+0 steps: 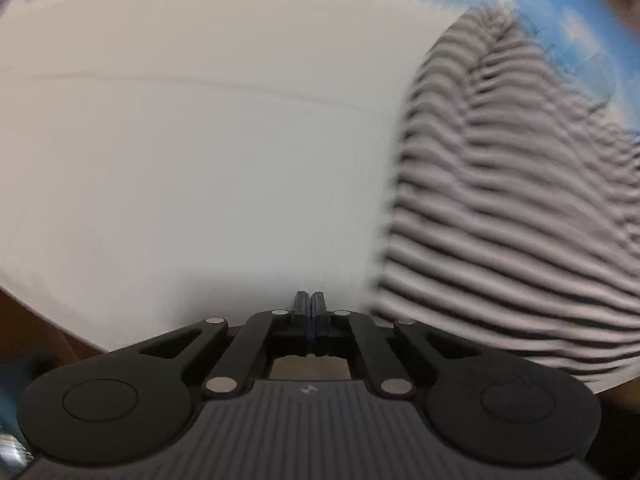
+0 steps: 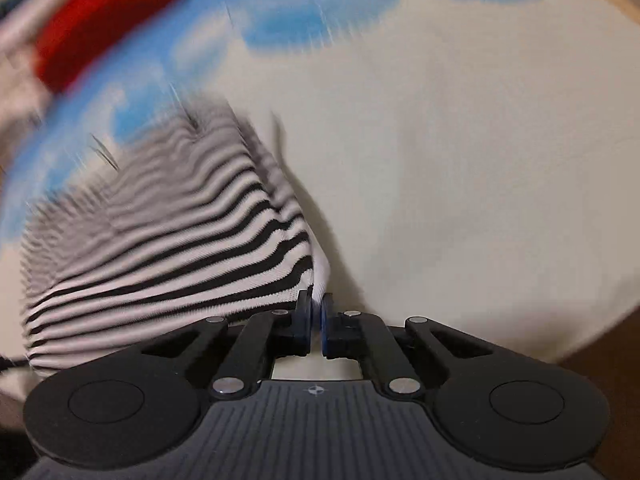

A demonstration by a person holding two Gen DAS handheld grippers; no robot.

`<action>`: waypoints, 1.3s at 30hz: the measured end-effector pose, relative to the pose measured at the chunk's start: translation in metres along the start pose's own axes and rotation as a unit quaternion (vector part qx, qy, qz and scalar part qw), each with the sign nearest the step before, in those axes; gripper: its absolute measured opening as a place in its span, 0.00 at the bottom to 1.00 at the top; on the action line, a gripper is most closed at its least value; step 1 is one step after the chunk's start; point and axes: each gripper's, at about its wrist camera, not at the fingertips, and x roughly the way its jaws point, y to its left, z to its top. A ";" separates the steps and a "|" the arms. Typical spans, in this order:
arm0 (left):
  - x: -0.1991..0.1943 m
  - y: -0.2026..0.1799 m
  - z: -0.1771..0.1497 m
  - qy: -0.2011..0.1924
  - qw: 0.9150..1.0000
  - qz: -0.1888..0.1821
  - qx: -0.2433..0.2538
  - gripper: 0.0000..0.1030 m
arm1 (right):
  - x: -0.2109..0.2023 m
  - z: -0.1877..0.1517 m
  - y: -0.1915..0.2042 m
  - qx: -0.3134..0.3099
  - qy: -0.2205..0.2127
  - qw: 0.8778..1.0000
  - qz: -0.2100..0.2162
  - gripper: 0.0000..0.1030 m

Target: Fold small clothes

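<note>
A black-and-white striped garment (image 2: 160,240) hangs from my right gripper (image 2: 316,300), which is shut on its white edge; the cloth spreads to the left, blurred by motion. In the left wrist view the same striped garment (image 1: 512,208) fills the right side, lifted above the white sheet. My left gripper (image 1: 311,300) is shut with nothing between its jaws, to the left of the garment over the white surface.
A white sheet (image 1: 200,160) covers the work surface, with a blue-and-white cloud-pattern cloth (image 2: 288,20) at its far side. A red object (image 2: 104,20) lies at the far left, blurred. The surface's front edge (image 1: 48,312) shows at lower left.
</note>
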 end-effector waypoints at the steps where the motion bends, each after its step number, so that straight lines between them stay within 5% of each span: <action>1: -0.003 -0.001 0.000 -0.011 1.000 -0.007 0.000 0.00 | 0.007 -0.002 0.002 -0.011 0.014 1.000 -0.015 0.04; 4: -0.026 0.007 0.004 -0.068 0.995 -0.067 -0.030 0.02 | 0.006 -0.001 0.011 -0.034 0.010 0.999 -0.013 0.08; 7: -0.048 0.003 0.010 -0.118 0.985 -0.123 -0.027 0.13 | -0.011 0.003 0.022 -0.052 -0.055 0.996 -0.045 0.32; 8: -0.052 -0.001 0.011 -0.126 0.981 -0.148 -0.022 0.14 | -0.019 0.005 0.026 -0.057 -0.085 0.994 -0.044 0.33; 11: -0.059 -0.032 0.014 -0.141 0.970 -0.195 0.014 0.18 | -0.029 0.010 0.036 -0.067 -0.127 0.989 0.017 0.32; 14: -0.055 -0.073 0.017 -0.133 0.964 -0.221 0.058 0.27 | -0.023 0.010 0.051 -0.095 -0.122 0.987 0.053 0.32; 17: -0.033 -0.105 0.018 -0.103 0.970 -0.198 0.099 0.36 | 0.002 0.013 0.063 -0.110 -0.075 0.990 0.042 0.37; 19: -0.012 -0.120 0.019 -0.071 0.980 -0.143 0.114 0.47 | 0.028 0.011 0.067 -0.126 -0.018 0.992 -0.012 0.37; 21: -0.002 -0.118 0.023 -0.049 0.986 -0.129 0.094 0.50 | 0.041 0.010 0.067 -0.129 0.014 0.990 -0.046 0.37; 24: -0.018 -0.112 0.031 -0.085 0.986 -0.133 0.045 0.49 | 0.027 0.017 0.077 -0.116 -0.032 0.992 -0.046 0.39; 29: -0.035 -0.110 0.046 -0.134 0.979 -0.151 -0.001 0.49 | 0.001 0.026 0.098 -0.117 -0.125 0.985 0.025 0.40; 34: -0.021 -0.107 0.057 -0.103 0.985 -0.133 -0.039 0.48 | 0.013 0.035 0.131 -0.137 -0.130 0.979 0.072 0.40; 39: -0.020 -0.111 0.062 -0.115 0.983 -0.130 -0.054 0.48 | 0.032 0.045 0.160 -0.136 -0.127 0.980 0.074 0.40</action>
